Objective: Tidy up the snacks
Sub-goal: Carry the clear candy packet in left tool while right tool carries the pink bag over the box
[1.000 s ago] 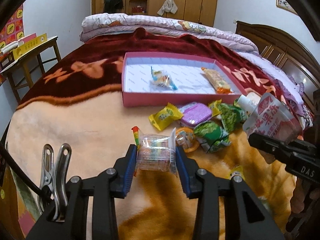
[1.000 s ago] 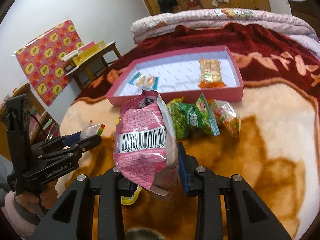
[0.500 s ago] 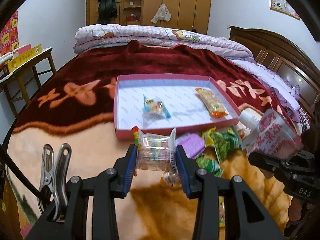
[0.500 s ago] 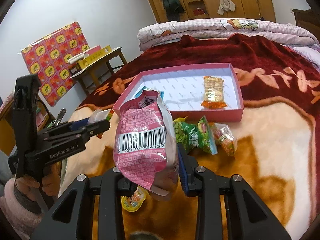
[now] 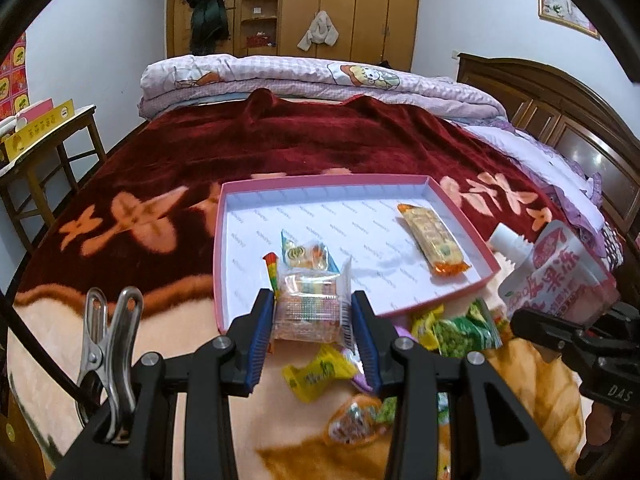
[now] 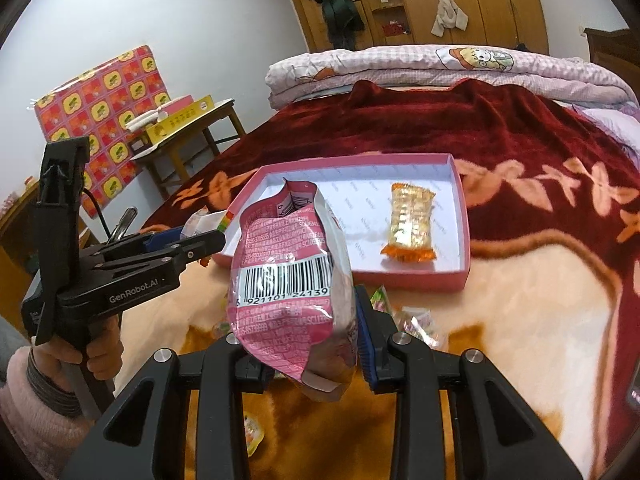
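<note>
Above the near edge of the pink tray [image 5: 460, 196], the left gripper [image 5: 314, 316] is clamping a clear packet of coloured candy [image 5: 308, 312], while the right gripper [image 6: 316, 340] is pinching a tall pink pouch [image 6: 288, 280] by its lower end. That pouch is leaning top-heavy and is probably liable to swing or slip out short of the tray, landing among the loose snacks [image 5: 456, 332] lying on the blanket [image 5: 120, 360]. Only the left view is showing the blue-edged sweet [image 5: 304, 252] lying inside the tray; only the right view is showing the hand [image 6: 100, 354] gripping the left tool.
</note>
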{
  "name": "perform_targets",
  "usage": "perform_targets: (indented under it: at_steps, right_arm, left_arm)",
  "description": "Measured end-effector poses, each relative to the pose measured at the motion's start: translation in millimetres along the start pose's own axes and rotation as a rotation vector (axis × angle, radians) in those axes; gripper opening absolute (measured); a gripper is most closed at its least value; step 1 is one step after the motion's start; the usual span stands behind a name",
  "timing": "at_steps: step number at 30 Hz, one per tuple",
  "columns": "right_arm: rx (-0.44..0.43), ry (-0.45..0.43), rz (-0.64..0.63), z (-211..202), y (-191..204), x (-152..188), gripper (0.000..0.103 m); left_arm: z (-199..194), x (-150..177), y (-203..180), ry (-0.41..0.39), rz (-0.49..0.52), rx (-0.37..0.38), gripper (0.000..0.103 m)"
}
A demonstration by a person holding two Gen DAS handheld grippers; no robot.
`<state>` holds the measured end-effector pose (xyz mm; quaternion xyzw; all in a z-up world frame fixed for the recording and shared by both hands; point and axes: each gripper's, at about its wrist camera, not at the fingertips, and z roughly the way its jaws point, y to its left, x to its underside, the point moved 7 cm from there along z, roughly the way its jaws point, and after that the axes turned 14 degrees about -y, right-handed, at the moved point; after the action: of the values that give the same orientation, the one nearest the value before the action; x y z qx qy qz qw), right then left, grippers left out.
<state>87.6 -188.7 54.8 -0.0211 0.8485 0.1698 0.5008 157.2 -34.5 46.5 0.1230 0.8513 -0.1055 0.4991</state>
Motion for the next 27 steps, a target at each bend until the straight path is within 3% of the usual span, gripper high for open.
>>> perform_targets:
  at_steps: [19,27]
  right_arm:
    - [0.011,0.061,-0.005,64,-10,-19,0.033]
    - [0.015,0.107,0.018,92,-20,-9,0.033]
  left_arm:
    - [50,6,17,0.055,0.008,-0.026,0.041]
    - [62,13,22,0.069,0.017,-0.05,0.042]
